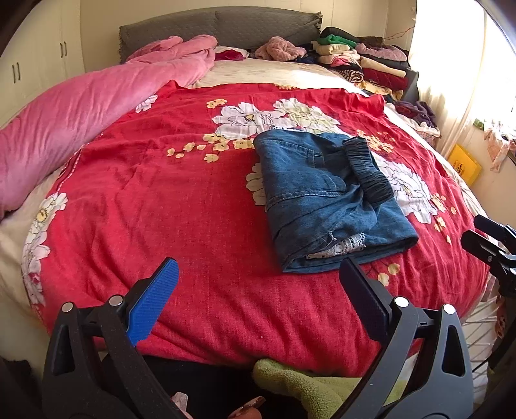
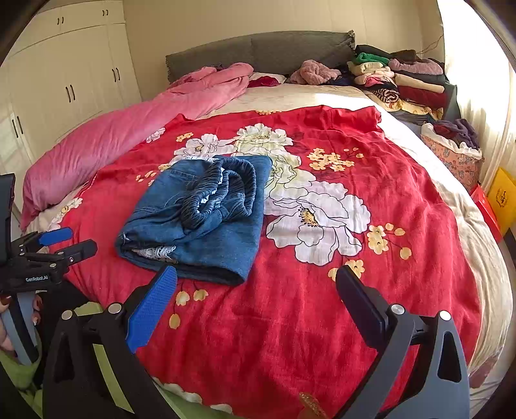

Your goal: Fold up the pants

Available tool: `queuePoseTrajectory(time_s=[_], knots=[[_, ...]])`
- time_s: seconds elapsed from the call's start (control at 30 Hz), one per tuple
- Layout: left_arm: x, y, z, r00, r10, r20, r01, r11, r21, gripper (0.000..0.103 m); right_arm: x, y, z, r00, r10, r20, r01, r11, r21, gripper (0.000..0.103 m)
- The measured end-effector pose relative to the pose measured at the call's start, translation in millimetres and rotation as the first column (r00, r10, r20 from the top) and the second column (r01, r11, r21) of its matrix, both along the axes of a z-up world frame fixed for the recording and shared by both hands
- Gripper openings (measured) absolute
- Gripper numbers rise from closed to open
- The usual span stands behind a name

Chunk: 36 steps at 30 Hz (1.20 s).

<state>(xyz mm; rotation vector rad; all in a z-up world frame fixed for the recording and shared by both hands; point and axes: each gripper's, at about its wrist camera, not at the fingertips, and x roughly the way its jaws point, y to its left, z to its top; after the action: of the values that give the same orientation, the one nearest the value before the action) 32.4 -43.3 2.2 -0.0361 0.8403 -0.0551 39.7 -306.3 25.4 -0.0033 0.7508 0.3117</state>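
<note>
Blue denim pants [image 1: 325, 199] lie folded into a compact bundle on the red floral blanket [image 1: 193, 206], dark elastic waistband on top and white lace showing at the near end. They also show in the right wrist view [image 2: 206, 219]. My left gripper [image 1: 258, 283] is open and empty, held just short of the bundle's near edge. My right gripper [image 2: 256, 290] is open and empty, near the bundle's front right corner. The left gripper also shows at the left edge of the right wrist view [image 2: 64, 241], and the right gripper at the right edge of the left wrist view [image 1: 490, 238].
A pink quilt [image 1: 80, 112] lies along the bed's left side. Stacks of folded clothes [image 1: 364, 61] sit by the grey headboard [image 1: 219, 25] at the back right. A basket of clothes [image 2: 454, 151] and yellow boxes [image 2: 503, 196] stand right of the bed. White wardrobes [image 2: 64, 80] stand left.
</note>
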Motion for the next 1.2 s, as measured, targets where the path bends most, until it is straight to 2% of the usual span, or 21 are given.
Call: queuePoseTrajectory(time_s=[1.2], knots=[[-2.1,5.5,3.9,1.000,0.023,-0.015,-0.023,1.000,-0.005,0.093,-2.8,6.6,1.9,1.000,0.009,-0.002,-0.009,1.000,-0.022,0.098]])
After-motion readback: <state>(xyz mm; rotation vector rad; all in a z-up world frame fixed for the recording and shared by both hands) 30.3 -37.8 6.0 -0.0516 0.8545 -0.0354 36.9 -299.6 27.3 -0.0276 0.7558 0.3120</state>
